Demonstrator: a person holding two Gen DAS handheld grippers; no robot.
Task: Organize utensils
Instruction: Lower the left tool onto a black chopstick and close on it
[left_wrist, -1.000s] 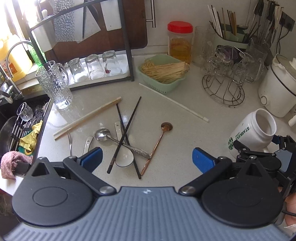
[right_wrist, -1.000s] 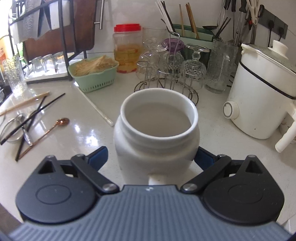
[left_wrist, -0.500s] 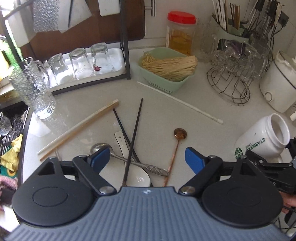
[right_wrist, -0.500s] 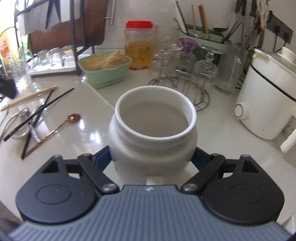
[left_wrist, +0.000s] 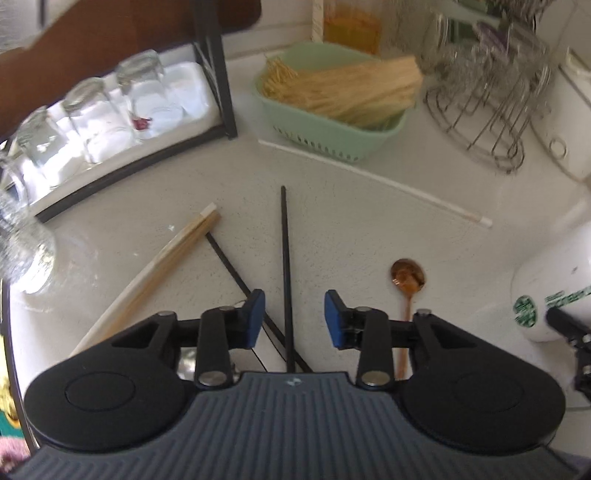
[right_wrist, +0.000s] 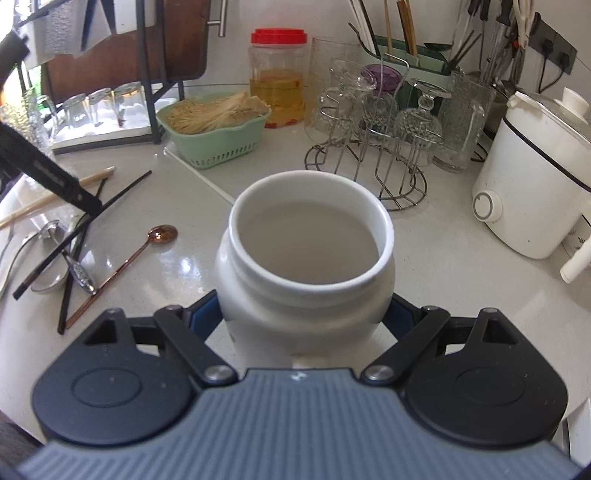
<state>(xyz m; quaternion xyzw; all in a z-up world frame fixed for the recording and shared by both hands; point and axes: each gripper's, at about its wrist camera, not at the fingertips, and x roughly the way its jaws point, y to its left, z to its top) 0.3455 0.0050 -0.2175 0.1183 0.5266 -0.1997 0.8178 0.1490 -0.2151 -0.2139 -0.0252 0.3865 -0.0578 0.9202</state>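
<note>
On the white counter lies a loose pile of utensils: two black chopsticks (left_wrist: 284, 258), a wooden pair (left_wrist: 166, 266), a copper spoon (left_wrist: 407, 275) and a steel spoon (right_wrist: 48, 236). My left gripper (left_wrist: 294, 317) hangs low over the pile. Its jaws have just been closing and now straddle one black chopstick with a gap on both sides, so they are still open. One of its black fingers (right_wrist: 55, 177) shows in the right wrist view. My right gripper (right_wrist: 304, 312) is shut on a white Starbucks mug (right_wrist: 310, 258), which is upright and empty.
A long white stick (left_wrist: 369, 181) lies in front of a green basket (left_wrist: 332, 136) of thin sticks. Behind stand a rack tray of upturned glasses (left_wrist: 92, 133), a wire glass stand (right_wrist: 369, 147), a red-lidded jar (right_wrist: 279, 85) and a white cooker (right_wrist: 535, 184). A glass mug (left_wrist: 22, 251) stands at the left.
My left gripper has dropped toward the pile and narrowed its jaws around one black chopstick. My right gripper has closed onto the mug and shifted slightly.
</note>
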